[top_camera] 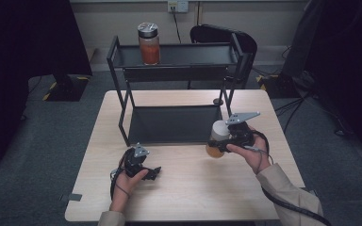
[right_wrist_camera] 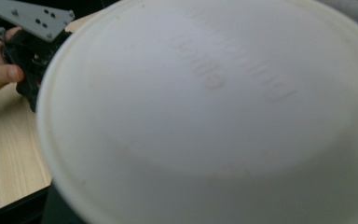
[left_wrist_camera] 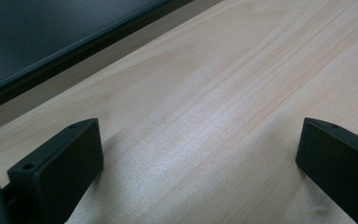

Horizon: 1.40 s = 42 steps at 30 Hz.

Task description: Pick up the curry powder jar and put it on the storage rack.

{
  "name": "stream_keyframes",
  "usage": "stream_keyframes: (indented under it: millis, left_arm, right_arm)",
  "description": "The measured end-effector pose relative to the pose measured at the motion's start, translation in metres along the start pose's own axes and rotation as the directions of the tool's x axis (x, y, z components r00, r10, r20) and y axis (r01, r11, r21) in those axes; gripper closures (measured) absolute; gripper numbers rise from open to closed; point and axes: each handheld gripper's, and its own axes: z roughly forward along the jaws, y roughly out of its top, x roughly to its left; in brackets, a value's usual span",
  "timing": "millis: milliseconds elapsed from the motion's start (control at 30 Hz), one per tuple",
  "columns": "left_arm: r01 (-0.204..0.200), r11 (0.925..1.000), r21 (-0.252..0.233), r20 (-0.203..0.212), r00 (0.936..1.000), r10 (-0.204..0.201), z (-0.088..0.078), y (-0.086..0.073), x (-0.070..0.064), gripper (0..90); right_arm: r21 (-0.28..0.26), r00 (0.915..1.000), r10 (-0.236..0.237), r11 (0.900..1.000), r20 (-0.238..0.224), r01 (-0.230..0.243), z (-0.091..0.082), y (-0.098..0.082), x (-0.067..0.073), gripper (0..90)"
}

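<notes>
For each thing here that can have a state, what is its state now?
Right gripper: shut on the white-lidded jar, held tilted above the table.
Left gripper: jaws open, holding nothing, low over the table.
Jar with dark lid: upright, closed, on the rack's top shelf.

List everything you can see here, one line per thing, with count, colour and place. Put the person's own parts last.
white-lidded jar: 1, white lid, amber contents, held off the table in front of the rack.
jar on top shelf: 1, silver lid, orange-red contents, left part of the rack's top shelf.
rack: 1, black, two-tier, far half of the table.
table: 1, light wood.
wall socket: 1, white, on the wall behind.
chair: 1, black, behind the rack.
left gripper: 1, black, open, low over the table.
right gripper: 1, black, shut on the white-lidded jar.
hands: 2, one on each gripper.
</notes>
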Motion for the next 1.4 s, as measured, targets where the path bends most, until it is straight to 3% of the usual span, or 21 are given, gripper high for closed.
stream_keyframes:
  millis: [767,1400]
  left_arm:
    - [0.0,1.0,0.0,0.0,1.0,0.0,0.0,0.0,0.0,0.0]
    - [0.001,1.0,0.0,0.0,1.0,-0.001,0.0,0.0,0.0,0.0]
  right_arm:
    - [0.012,0.9988,-0.039,0.999,0.03,0.038,-0.007,0.071,-0.01,33.4]
    - [0.026,0.9978,-0.042,0.999,0.052,0.041,-0.019,0.125,-0.017,33.5]
